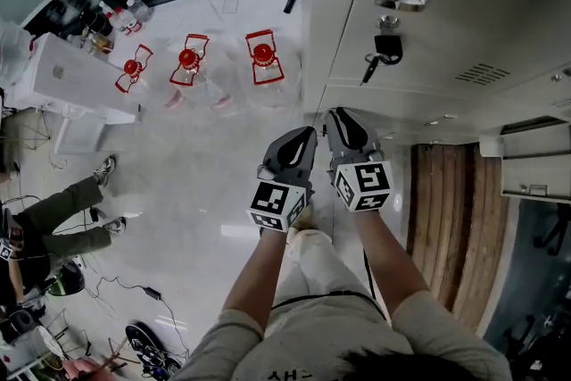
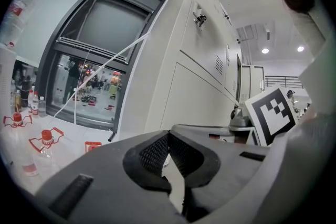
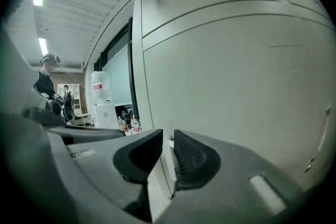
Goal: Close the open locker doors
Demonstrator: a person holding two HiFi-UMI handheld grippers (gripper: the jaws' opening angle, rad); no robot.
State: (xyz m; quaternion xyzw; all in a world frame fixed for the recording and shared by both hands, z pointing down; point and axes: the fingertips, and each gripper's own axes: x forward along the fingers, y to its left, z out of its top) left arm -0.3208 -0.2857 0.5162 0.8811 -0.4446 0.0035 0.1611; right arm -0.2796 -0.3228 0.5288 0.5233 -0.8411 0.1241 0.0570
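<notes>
Right gripper point(image 3: 168, 138) jaws sit slightly apart, empty; left gripper point(image 2: 168, 135) is clenched on nothing. Both are low beside the locker doors point(image 1: 428, 22), which look flush and shut. Farther right, one door point(image 1: 535, 178) seems ajar, so probably some work left.

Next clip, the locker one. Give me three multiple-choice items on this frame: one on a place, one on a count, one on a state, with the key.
1. Where do the keys hang?
A) from a lock in a locker door
B) from a wall hook
C) in a drawer

2. How many red-capped bottles stand on the floor?
A) two
B) three
C) five

3. How do the right gripper's jaws stand?
A) clamped on the keys
B) slightly apart, nothing between
C) clamped on a bottle

Key: 1 A, they dangle from the lock in the door. 2 B, three stand in a row. 3 B, the right gripper view shows a narrow bare gap.
</notes>
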